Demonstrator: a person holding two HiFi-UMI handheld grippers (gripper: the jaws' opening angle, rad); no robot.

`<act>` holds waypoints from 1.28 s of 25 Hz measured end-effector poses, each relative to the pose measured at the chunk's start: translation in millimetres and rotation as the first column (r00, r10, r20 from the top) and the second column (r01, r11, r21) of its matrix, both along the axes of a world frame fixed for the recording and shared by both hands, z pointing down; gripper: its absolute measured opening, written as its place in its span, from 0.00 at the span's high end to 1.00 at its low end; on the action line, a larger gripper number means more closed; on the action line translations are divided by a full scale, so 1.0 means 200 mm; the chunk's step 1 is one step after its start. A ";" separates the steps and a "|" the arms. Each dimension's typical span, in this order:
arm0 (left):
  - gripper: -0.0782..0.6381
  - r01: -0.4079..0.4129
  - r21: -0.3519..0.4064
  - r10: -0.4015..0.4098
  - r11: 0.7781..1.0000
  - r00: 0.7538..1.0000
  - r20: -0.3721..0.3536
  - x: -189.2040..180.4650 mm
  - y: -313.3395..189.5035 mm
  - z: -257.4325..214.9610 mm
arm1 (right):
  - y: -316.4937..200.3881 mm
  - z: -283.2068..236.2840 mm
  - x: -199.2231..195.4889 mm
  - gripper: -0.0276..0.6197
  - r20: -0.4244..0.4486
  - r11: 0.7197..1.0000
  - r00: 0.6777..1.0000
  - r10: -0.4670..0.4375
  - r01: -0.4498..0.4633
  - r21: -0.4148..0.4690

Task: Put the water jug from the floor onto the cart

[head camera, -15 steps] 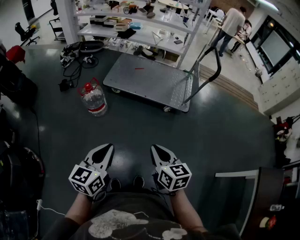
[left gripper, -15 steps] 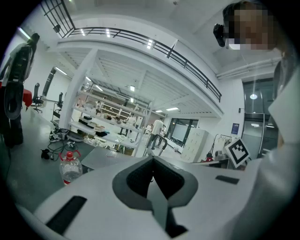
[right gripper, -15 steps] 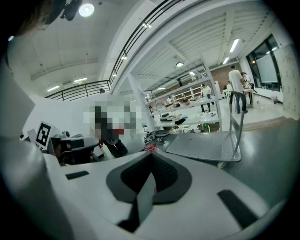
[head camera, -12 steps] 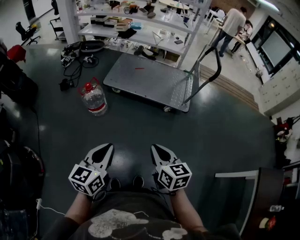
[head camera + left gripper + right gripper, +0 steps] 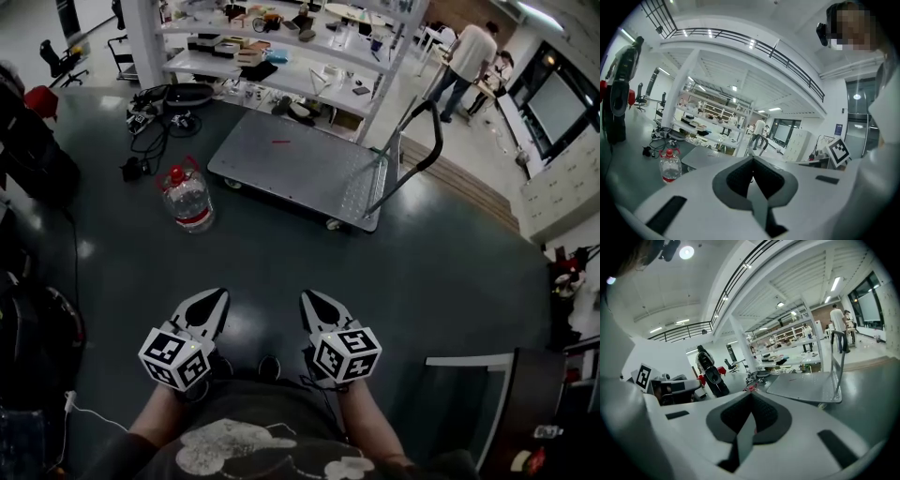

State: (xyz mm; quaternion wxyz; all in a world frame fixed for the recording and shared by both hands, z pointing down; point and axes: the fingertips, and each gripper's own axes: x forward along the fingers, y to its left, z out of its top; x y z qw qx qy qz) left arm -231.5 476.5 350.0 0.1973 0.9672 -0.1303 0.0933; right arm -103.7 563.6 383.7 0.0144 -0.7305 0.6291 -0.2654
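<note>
A clear water jug (image 5: 190,198) with a red cap and red label stands upright on the dark floor, left of the grey flatbed cart (image 5: 298,166). The jug (image 5: 670,165) also shows at the left of the left gripper view. My left gripper (image 5: 215,298) and right gripper (image 5: 310,300) are held close to my body, side by side, well short of the jug. Both are shut with nothing between their jaws. In the right gripper view the cart (image 5: 802,385) lies ahead, and only the jug's red cap (image 5: 750,388) peeks over the jaws.
The cart's push handle (image 5: 422,141) rises at its right end. Behind it stand white shelves (image 5: 281,56) full of small items. Cables and gear (image 5: 155,112) lie on the floor near the jug. Two people (image 5: 464,56) stand far back right. Dark equipment (image 5: 28,159) lines the left side.
The view has shifted slightly; both grippers stay in place, shut, and the jug has not moved.
</note>
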 end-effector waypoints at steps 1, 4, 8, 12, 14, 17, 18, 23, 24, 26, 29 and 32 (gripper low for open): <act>0.88 0.009 0.001 -0.009 1.000 1.000 -0.001 0.01 0.00 0.00 | -0.01 0.01 0.02 0.97 0.011 1.000 1.000 0.008 -0.008 0.003; 0.88 0.023 0.004 -0.023 1.000 1.000 -0.007 0.03 0.02 0.01 | -0.04 0.02 0.06 0.97 0.047 1.000 0.999 0.025 -0.025 0.015; 0.88 0.020 0.010 -0.020 1.000 1.000 0.002 0.02 0.02 0.03 | -0.10 0.02 0.07 0.97 0.047 1.000 0.999 0.008 -0.009 0.028; 0.88 0.036 -0.011 -0.036 0.999 0.999 0.002 0.03 -0.08 0.04 | -0.18 0.02 0.10 0.97 0.047 1.000 0.999 0.021 -0.022 0.019; 0.88 0.033 -0.025 -0.033 0.999 0.999 0.000 0.05 -0.16 0.06 | -0.23 0.03 0.13 0.97 0.041 0.999 0.999 0.035 -0.035 0.005; 0.88 0.015 -0.051 -0.015 0.999 1.000 -0.008 0.11 -0.31 0.11 | -0.33 0.06 0.17 0.97 0.031 0.998 0.998 0.059 -0.058 -0.016; 0.88 0.007 -0.056 -0.008 0.998 1.000 -0.013 0.13 -0.37 0.12 | -0.37 0.08 0.19 0.97 0.028 0.997 0.997 0.067 -0.066 -0.025; 0.88 -0.047 -0.066 0.045 0.997 0.998 -0.033 0.29 -0.69 0.10 | -0.70 0.07 0.34 0.97 0.005 0.992 0.992 0.123 -0.122 -0.038; 0.88 -0.063 -0.060 0.061 0.996 0.998 -0.035 0.31 -0.74 0.10 | -0.77 0.06 0.36 0.97 0.002 0.991 0.992 0.130 -0.130 -0.031; 0.88 -0.084 -0.046 0.082 0.995 0.996 -0.037 0.34 -0.86 0.09 | -0.92 0.05 0.39 0.97 -0.009 0.989 0.990 0.143 -0.143 -0.024; 0.88 -0.078 -0.059 0.075 0.995 0.996 -0.052 0.35 -1.05 0.07 | -1.13 0.01 0.41 0.97 -0.023 0.988 0.988 0.151 -0.151 -0.022; 0.88 -0.072 -0.074 0.068 0.995 0.996 -0.052 0.35 -1.24 0.06 | -1.30 -0.02 0.42 0.97 -0.032 0.988 0.988 0.150 -0.151 -0.034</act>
